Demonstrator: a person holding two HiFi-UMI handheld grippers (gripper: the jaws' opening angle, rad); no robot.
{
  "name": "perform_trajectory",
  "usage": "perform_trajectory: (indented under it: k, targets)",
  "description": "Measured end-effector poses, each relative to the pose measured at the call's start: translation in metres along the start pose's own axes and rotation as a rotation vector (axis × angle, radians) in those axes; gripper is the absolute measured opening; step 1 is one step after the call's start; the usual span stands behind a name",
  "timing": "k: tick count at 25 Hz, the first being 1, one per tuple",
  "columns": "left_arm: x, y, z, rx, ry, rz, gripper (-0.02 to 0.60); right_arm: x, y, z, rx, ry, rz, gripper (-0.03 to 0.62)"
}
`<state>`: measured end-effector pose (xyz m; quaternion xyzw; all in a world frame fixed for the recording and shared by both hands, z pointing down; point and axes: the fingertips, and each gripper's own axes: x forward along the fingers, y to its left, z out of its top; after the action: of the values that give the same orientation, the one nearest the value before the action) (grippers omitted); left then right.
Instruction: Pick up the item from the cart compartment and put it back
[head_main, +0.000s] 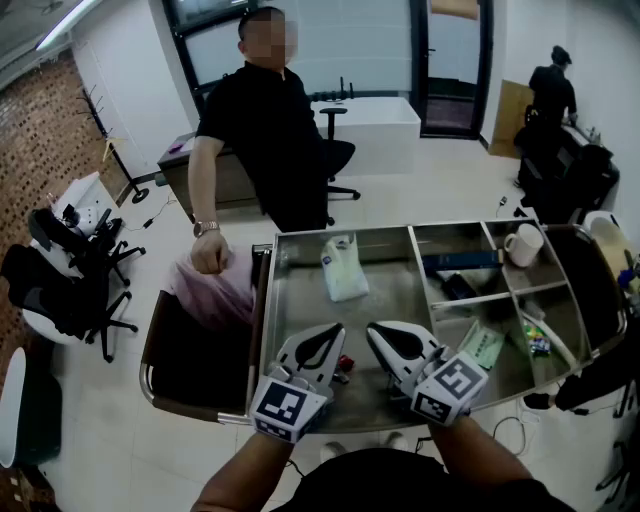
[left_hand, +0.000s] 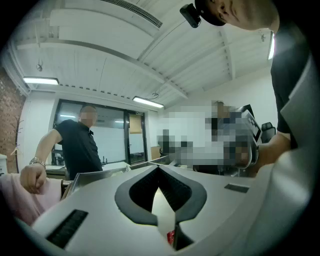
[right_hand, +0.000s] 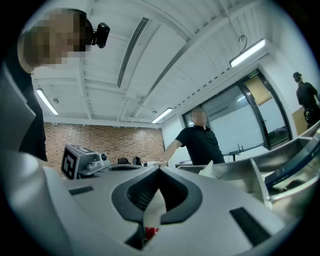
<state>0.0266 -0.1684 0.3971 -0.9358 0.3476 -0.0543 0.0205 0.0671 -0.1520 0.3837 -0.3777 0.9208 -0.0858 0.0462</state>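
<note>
Both claws hover level over the near edge of the cart (head_main: 266, 300), and both are clenched with nothing in them. In its own view, the left gripper (left_hand: 159, 168) has its jaw tips meeting and only air between them. The right gripper (right_hand: 159, 170) is closed the same way.

The likeliest item to fetch is the white pouch (head_main: 343, 268), which lies flat on the floor of the large compartment (head_main: 300, 312), on the far side of both claws and apart from them. Its long axis runs near to far, leaning slightly left at the far end.

In the head view the pouch sits almost on the line between the two claws. The left gripper (head_main: 329, 337) looks a shade nearer than the right gripper (head_main: 384, 338). Either claw would need to open and go forward and down to take the pouch across its narrow width.
</note>
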Motion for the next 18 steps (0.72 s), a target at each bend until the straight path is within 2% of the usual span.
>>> perform_trajectory:
  k: [18]
  targets:
    - [-0.0009, -0.0003, 0.0038, -0.014, -0.005, 0.004, 0.000, 0.0007, 0.0032, 0.0010, 0.004, 0.013, 0.006, 0.012]
